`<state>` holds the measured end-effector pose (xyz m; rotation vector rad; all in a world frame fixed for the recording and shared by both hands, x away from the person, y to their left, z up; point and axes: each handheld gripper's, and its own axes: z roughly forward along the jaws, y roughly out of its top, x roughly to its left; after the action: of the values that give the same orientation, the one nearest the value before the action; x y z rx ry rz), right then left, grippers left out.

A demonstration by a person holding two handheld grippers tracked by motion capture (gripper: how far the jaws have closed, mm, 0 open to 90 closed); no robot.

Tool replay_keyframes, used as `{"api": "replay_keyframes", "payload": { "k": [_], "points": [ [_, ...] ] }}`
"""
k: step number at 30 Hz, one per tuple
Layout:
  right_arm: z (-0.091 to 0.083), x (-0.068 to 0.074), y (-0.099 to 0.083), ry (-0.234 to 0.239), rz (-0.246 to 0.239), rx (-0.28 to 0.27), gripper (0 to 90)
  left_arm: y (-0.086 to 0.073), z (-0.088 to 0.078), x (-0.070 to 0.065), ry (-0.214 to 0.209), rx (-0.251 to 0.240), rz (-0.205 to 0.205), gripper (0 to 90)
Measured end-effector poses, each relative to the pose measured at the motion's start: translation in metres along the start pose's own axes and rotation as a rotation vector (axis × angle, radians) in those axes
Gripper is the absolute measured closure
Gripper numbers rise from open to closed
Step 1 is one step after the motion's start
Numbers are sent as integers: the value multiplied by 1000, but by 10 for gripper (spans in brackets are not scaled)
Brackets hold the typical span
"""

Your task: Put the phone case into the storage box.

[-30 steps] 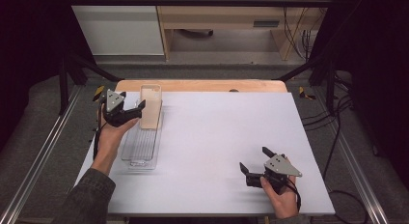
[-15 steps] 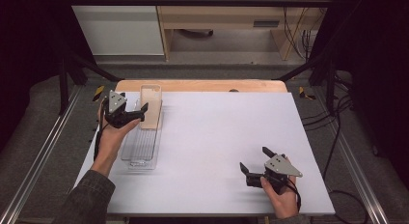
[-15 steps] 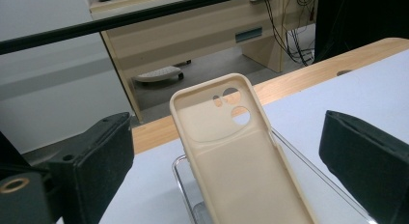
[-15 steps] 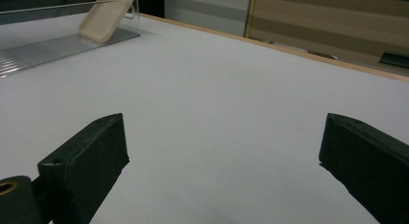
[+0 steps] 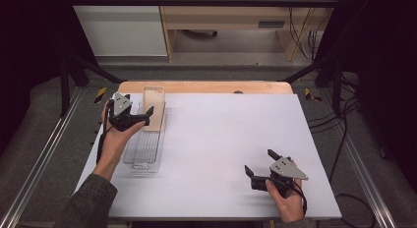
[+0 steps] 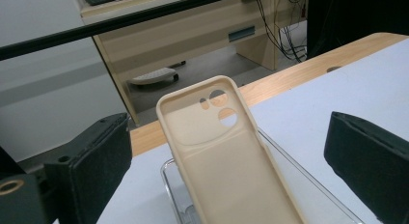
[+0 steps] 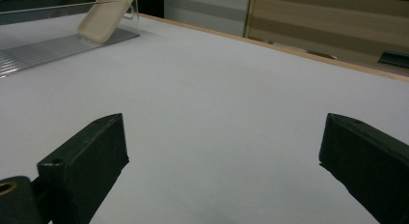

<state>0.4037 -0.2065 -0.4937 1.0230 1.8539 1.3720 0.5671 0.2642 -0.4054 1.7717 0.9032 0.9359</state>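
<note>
A beige phone case (image 5: pixel 154 106) (image 6: pixel 226 156) leans tilted, hollow side up, on the far end of a clear ribbed tray (image 5: pixel 145 149) (image 6: pixel 282 154) at the table's left. My left gripper (image 5: pixel 138 104) (image 6: pixel 229 132) is at the case with its jaws standing wide on either side, not touching it. They have just been opening and the gripper is open. My right gripper (image 5: pixel 259 162) (image 7: pixel 219 137) rests open near the front right of the white table (image 5: pixel 221 129), with nothing between its fingers. In the right gripper view the case (image 7: pixel 106 14) and tray (image 7: pixel 48 50) lie far off.
A wooden strip (image 5: pixel 206 86) runs along the table's far edge. Metal rails (image 5: pixel 44 159) flank the table on both sides. Beyond stand a wooden cabinet (image 5: pixel 231 16) and loose cables (image 5: pixel 339 115) on the floor at the right.
The left gripper's jaws have spread apart from the phone case, which stays leaning on the tray. The right hand has not moved.
</note>
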Motion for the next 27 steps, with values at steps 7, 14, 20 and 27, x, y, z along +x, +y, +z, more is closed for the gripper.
{"api": "replay_keyframes", "payload": {
  "k": [7,14,20,27],
  "points": [
    [0,0,0,0,0,0,31,3,-2,-5,-21,-9,9,28],
    [0,0,0,0,0,-1,31,7,-3,-9,-37,-23,28,28],
    [0,0,0,-1,0,-1,30,9,-5,-15,-61,-32,39,28],
    [0,0,0,-1,-1,-1,31,13,-10,-21,-94,-39,48,28]
  ]
}}
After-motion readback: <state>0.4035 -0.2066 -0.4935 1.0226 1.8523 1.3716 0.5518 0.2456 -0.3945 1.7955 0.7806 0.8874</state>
